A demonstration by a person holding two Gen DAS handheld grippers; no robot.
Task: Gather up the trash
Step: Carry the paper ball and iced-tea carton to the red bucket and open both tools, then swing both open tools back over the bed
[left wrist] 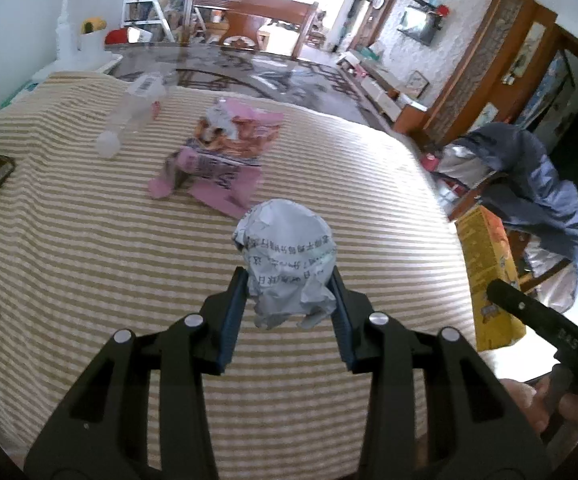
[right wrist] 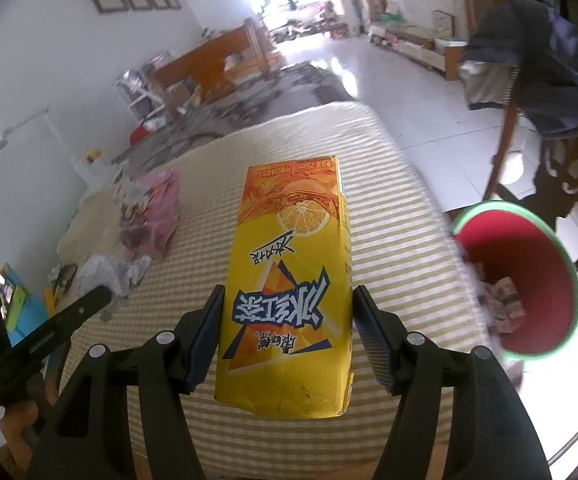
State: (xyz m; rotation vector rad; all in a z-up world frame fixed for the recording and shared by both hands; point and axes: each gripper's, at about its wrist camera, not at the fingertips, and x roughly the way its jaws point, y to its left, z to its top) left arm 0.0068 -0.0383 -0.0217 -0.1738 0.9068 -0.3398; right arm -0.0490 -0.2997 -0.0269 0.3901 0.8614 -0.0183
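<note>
- Two pieces of trash are off the striped tabletop (left wrist: 89, 280): the left gripper (left wrist: 289, 292) pinches a crumpled paper ball (left wrist: 285, 256), the right gripper (right wrist: 287, 320) clamps a yellow iced-tea carton (right wrist: 289, 280).
- Risk, as I judge it: the carton's smooth sides could slip before reaching the red bin (right wrist: 529, 280) at right.
- Further off, a pink snack wrapper (left wrist: 225, 152) and a clear plastic bottle (left wrist: 133, 116) remain uncollected.

Clear plastic bottle (left wrist: 129, 120) upper left blurred; red green-rimmed bin (right wrist: 529, 280) contents indistinct, right of frame.
</note>
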